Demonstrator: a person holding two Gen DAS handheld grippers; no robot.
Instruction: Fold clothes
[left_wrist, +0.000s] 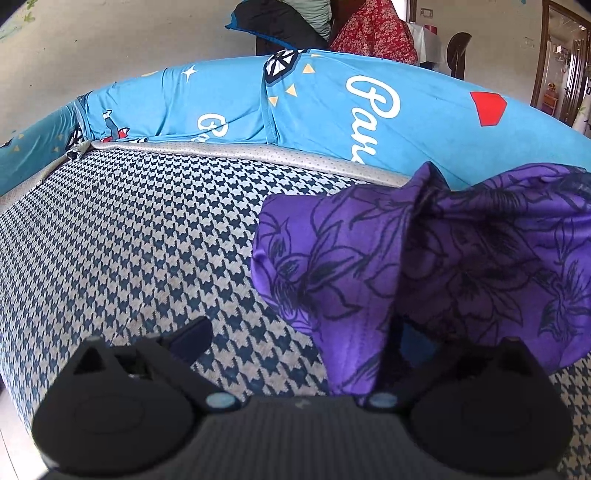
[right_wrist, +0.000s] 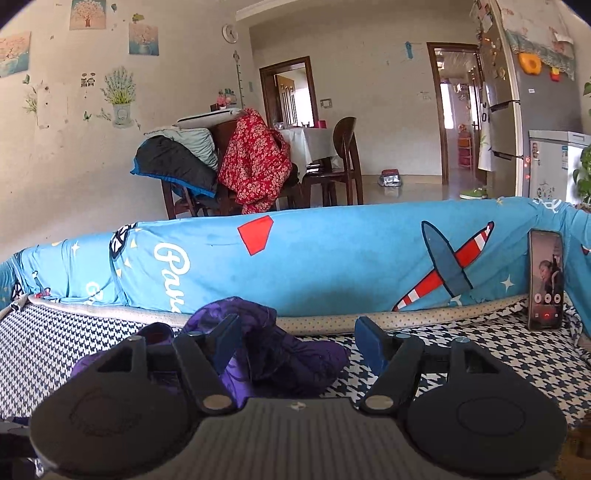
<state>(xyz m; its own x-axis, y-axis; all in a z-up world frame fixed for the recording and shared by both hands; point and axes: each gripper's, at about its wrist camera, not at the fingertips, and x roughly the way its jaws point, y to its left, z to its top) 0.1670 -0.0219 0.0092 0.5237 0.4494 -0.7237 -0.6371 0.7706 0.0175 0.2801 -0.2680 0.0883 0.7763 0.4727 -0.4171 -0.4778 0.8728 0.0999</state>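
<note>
Right claw (right_wrist: 295, 341) stands with its jaws wide apart, nothing pinched, and the purple floral garment (right_wrist: 280, 350) lies crumpled just ahead of its left finger on the houndstooth cushion (right_wrist: 480, 354). Left claw (left_wrist: 295, 343) is spread too, its right finger buried under the same garment (left_wrist: 424, 258), so whether it grips there I cannot tell. A phone (right_wrist: 546, 280) leans on the blue cover (right_wrist: 332, 258), far right of the right claw.

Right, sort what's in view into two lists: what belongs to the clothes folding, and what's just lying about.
Part of the job:
- purple floral garment, bunched on the houndstooth cushion
- left tongs, open beside the garment
- right tongs, open, nothing gripped

Just lying about:
- phone propped against the blue cover
- clothes on the chairs
</note>
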